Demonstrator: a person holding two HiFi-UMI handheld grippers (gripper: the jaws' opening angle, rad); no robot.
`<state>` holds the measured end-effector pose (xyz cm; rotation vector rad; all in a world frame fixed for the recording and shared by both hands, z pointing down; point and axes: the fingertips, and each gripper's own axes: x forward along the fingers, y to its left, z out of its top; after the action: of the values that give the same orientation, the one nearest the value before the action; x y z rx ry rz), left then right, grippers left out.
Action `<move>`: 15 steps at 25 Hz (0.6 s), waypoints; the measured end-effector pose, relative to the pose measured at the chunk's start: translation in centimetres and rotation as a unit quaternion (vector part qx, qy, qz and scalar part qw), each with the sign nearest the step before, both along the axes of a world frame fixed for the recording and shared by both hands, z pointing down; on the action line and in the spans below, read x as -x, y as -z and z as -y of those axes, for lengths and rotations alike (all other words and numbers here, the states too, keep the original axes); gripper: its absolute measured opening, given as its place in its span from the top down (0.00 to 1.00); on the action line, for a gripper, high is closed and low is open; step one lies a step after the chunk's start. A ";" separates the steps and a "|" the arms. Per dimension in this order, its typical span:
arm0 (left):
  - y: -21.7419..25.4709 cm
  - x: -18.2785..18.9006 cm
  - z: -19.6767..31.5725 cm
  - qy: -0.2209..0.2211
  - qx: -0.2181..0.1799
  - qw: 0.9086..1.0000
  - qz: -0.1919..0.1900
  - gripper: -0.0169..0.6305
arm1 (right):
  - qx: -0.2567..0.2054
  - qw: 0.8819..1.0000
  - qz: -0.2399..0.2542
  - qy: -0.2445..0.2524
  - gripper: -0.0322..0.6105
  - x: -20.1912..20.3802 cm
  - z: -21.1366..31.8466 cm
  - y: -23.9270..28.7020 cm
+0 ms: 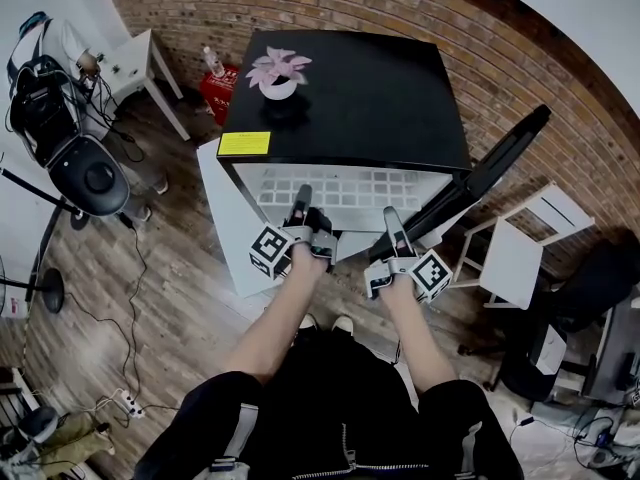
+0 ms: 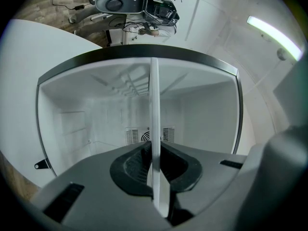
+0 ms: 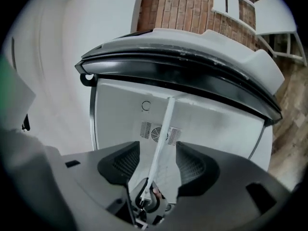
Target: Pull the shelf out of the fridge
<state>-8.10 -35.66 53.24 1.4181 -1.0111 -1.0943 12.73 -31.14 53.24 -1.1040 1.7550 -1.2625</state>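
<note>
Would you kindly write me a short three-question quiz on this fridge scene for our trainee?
1. True or false: the left hand-held gripper is shut on the edge of the shelf.
2. What stands on top of the fridge? A) a kettle B) a potted plant C) a lamp
3. Fill in: the jaws of the right hand-held gripper stand ____ on either side of the shelf, not pressing it.
Key: 1 true; 2 B; 3 open.

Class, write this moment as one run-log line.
left tongs: shut on shelf | right tongs: open around shelf edge | fridge: door open
</note>
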 end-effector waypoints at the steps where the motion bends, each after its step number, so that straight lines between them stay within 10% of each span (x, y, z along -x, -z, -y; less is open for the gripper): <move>1: 0.0 0.0 0.0 0.000 0.000 1.000 -0.001 0.91 | 0.003 1.000 0.009 -0.004 0.61 0.1 0.4 0.0; 15: 0.0 -0.1 -1.5 -0.004 0.003 1.000 -0.007 0.91 | 0.025 0.995 0.092 -0.038 0.77 -0.7 3.5 -0.7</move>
<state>-8.00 -34.17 53.26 1.4068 -0.9975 -1.0938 13.39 -34.62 53.94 -1.0383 1.5384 -1.3232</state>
